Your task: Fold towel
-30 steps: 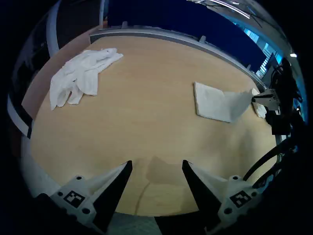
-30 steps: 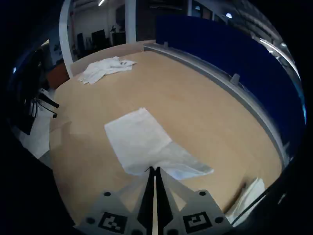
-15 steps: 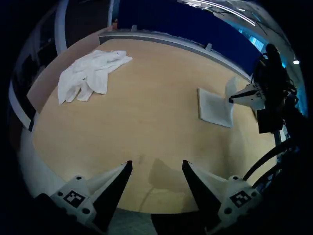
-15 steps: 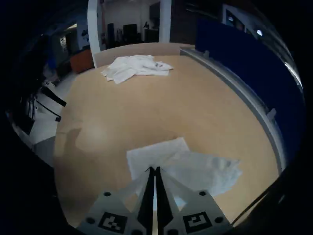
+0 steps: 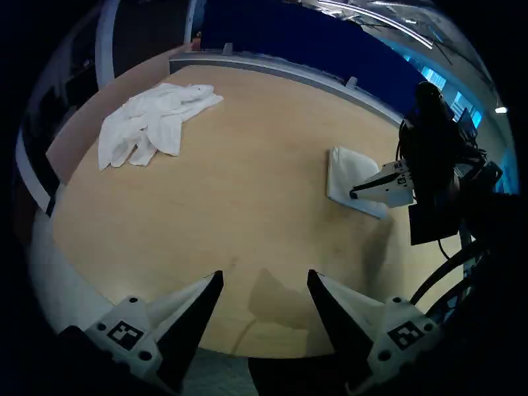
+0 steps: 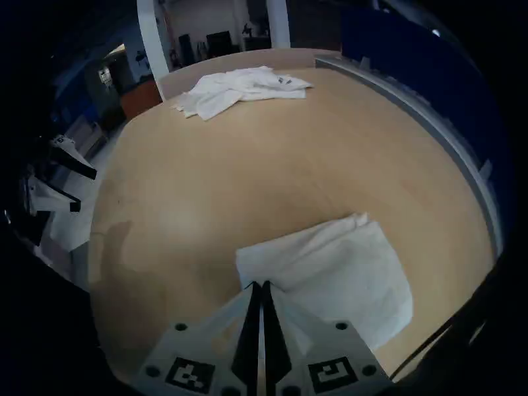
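Right gripper [image 6: 259,289]: pinched tight on towel [image 6: 336,264] edge.
Left gripper [image 5: 264,290]: spread wide, well apart from towel.
Cloth pile [image 6: 237,89]: far beyond towel.

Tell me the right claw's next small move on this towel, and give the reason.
Probably open the right claw and let go. It is pinched shut on the edge of the towel, which already lies doubled over on the table, so the gripped edge seems to be in place. The left claw hangs open, well apart from the towel.
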Action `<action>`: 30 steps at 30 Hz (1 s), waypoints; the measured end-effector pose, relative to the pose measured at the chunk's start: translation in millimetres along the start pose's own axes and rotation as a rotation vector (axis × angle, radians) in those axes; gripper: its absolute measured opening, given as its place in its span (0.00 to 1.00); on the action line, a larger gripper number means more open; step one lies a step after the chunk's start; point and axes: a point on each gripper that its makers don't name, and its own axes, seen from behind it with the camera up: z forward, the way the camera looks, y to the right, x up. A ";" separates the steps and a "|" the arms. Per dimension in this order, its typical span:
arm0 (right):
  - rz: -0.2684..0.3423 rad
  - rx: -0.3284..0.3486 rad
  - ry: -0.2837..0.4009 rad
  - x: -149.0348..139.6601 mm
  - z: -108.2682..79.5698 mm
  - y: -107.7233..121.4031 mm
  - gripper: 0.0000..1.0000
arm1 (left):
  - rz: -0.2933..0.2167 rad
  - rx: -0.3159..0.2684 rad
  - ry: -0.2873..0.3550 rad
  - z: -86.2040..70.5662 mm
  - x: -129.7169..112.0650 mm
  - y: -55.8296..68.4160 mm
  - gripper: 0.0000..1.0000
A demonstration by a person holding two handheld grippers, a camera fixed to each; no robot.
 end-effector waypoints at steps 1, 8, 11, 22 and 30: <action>0.000 0.000 0.000 -0.3 -0.6 0.4 0.03 | 0.002 -0.001 -0.001 0.2 -0.1 0.3 0.95; 0.004 -0.003 0.013 0.1 -4.6 2.2 0.21 | 0.007 -0.002 -0.002 -2.3 0.5 1.0 0.95; -0.001 -0.002 0.027 0.5 -7.8 0.7 0.53 | 0.005 -0.001 -0.002 -3.7 -0.1 0.6 0.95; -0.019 -0.023 0.066 2.6 -23.9 -3.3 0.83 | 0.005 0.004 -0.006 -4.2 -4.8 0.2 0.95; 0.051 -0.109 0.104 -1.8 -41.8 5.1 0.93 | 0.009 -0.003 -0.008 -0.9 -4.4 0.7 0.95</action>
